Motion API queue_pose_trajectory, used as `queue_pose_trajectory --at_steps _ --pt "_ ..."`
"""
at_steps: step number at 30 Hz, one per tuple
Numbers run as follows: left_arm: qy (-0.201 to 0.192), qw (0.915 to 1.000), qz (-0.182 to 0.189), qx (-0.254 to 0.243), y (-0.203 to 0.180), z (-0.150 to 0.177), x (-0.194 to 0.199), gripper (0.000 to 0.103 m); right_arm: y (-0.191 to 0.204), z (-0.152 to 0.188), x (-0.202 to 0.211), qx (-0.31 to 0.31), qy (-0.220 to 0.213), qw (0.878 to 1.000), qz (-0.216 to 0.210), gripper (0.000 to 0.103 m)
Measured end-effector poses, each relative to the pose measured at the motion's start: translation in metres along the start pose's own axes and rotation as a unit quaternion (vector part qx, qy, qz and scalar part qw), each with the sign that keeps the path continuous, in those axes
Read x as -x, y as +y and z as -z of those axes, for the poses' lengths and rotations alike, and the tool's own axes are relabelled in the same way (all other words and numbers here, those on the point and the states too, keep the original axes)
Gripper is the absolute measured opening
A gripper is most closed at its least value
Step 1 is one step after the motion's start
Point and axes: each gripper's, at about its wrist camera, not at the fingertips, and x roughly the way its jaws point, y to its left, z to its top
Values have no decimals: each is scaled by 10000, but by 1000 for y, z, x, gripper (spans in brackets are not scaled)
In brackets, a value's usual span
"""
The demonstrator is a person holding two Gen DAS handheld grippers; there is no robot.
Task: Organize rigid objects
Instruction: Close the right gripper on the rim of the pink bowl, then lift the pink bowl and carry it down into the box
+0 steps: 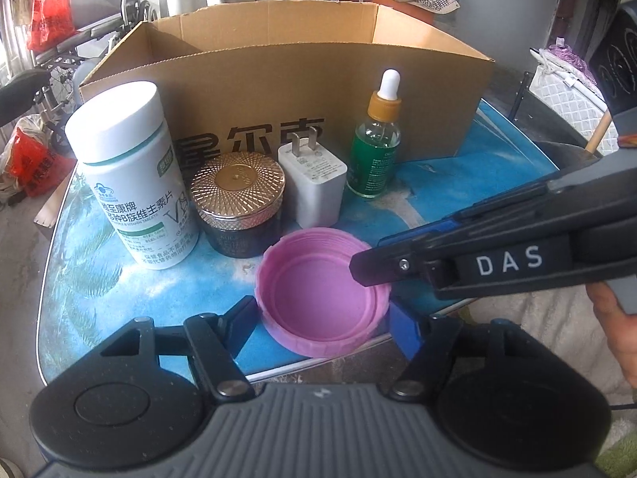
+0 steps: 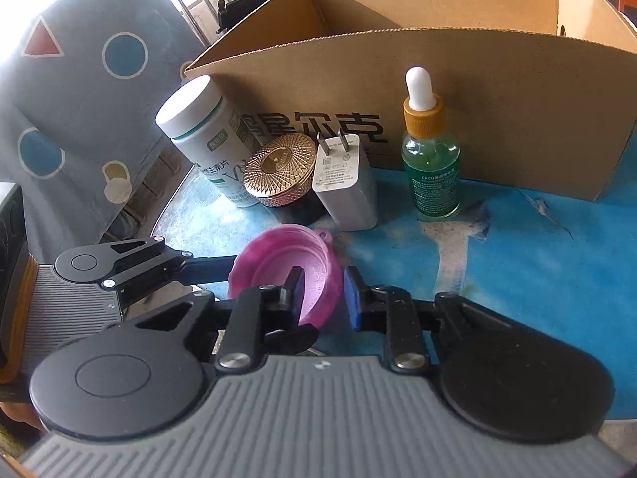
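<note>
In the left wrist view, a shallow round pink plastic lid [image 1: 320, 292] with a ribbed outer wall is seen lying hollow side up at the near edge of the glossy blue patterned table top [image 1: 477, 183]. It lies between the fingers of the left gripper [image 1: 322, 324], which flank its wall; whether the pads press on it cannot be told, as its near rim hides the tips. The right gripper [image 1: 368, 269], a black clamp, is closed on the lid's right rim. Behind are ranged a tall white plastic vitamin bottle [image 1: 135, 183], a dark jar with a faceted gold lid [image 1: 239, 207], a white boxy plug charger [image 1: 314, 187] and a green glass dropper bottle [image 1: 376, 151] with a white rubber bulb. An open brown corrugated cardboard box [image 1: 286, 79] stands behind them; its floor is hidden by its front wall.

In the right wrist view, the lid's rim is pinched between one black and one blue pad. The left gripper is cut off at the left; only one arm reaches the lid. The box's contents cannot be made out.
</note>
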Motion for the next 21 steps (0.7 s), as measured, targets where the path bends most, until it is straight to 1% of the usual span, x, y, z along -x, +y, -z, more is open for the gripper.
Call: queue_pose_trajectory --at_steps 7,12,21 --pt "-26 9991 137 -388 -24 -8 -9 72 -16 6 12 -179 -90 9995 240 19" --pt "-30 9980 76 -626 -37 -9 -16 72 -24 8 16 -242 -140 9989 372 19" --pt "42 9973 -21 -734 -43 -11 -23 73 -25 12 14 -78 -166 9983 556 18"
